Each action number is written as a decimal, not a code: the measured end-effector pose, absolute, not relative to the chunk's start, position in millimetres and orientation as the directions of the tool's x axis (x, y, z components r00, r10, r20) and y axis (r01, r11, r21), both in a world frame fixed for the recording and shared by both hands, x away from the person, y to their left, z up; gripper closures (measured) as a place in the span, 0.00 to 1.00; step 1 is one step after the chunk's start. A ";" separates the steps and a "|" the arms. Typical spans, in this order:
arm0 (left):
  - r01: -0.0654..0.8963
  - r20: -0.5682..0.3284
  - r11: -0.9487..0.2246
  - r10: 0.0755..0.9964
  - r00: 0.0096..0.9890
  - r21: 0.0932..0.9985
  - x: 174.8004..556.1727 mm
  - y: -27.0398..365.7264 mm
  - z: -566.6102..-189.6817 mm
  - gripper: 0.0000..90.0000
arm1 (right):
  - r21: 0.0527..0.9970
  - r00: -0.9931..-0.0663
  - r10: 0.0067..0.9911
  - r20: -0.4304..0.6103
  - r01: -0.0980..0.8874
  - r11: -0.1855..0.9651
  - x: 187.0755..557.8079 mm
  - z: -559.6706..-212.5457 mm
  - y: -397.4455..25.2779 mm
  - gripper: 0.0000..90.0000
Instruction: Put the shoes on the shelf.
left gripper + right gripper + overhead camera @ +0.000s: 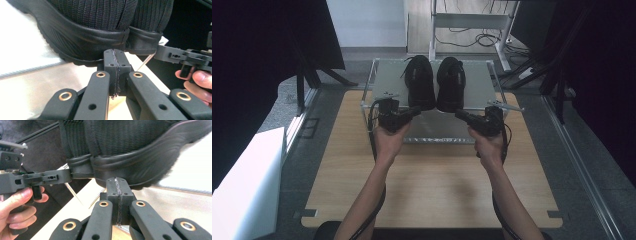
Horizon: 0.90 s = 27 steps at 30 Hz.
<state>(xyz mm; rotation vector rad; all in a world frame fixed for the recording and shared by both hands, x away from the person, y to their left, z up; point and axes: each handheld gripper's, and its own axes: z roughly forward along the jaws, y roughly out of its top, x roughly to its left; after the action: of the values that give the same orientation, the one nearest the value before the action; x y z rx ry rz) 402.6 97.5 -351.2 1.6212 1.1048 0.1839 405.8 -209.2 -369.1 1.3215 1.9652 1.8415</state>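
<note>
Wooden tabletop carrying 1 metal rack with a pale shelf; dark curtains to both sides, cables on the floor beyond.

Item: 2 black shoes, left shoe and right shoe, side by side on the shelf, heels toward the person. Knit uppers look soft and yielding; rubber soles and heel cups stiffer, likely light. Best hold, by judgement: heel collar or heel cup.

Left gripper: jaws pressed together, empty, tip just at the left shoe's heel sole.

Right gripper: jaws together, empty, tip just under the right shoe's heel.
</note>
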 end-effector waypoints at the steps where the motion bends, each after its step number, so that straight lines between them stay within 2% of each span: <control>1: 0.557 -0.413 0.051 0.728 0.547 0.829 404.2 97.9 -351.4 0.99 | 0.860 -0.596 0.663 0.453 0.489 -0.147 407.5 -369.9 -210.0 1.00; 9: 0.569 -0.417 0.063 0.747 0.518 0.820 415.4 97.3 -354.8 0.98 | 0.830 -0.510 0.704 0.494 0.518 -0.208 421.1 -378.7 -216.5 1.00; 13: 0.563 -0.431 0.079 0.732 0.527 0.823 415.7 100.3 -351.1 0.92 | 0.823 -0.493 0.711 0.501 0.526 -0.215 423.5 -381.1 -217.8 0.98; 17: 0.533 -0.409 0.099 0.762 0.503 0.840 415.2 111.0 -339.9 0.90 | 0.833 -0.518 0.695 0.498 0.510 -0.216 419.0 -377.0 -216.7 0.94; 20: 0.520 -0.400 0.122 0.789 0.466 0.846 419.3 118.2 -334.5 0.89 | 0.850 -0.575 0.664 0.478 0.493 -0.184 409.3 -370.2 -204.4 0.94; 27: 0.522 -0.363 0.130 0.854 0.373 0.843 441.3 125.4 -329.0 0.87 | 0.864 -0.601 0.661 0.450 0.481 -0.151 407.2 -365.9 -188.6 0.94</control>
<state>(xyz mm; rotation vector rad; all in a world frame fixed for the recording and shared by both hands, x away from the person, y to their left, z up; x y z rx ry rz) 441.3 125.4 -329.0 1.5312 1.2850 0.3778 407.2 -188.6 -365.9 1.3243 1.9445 1.8550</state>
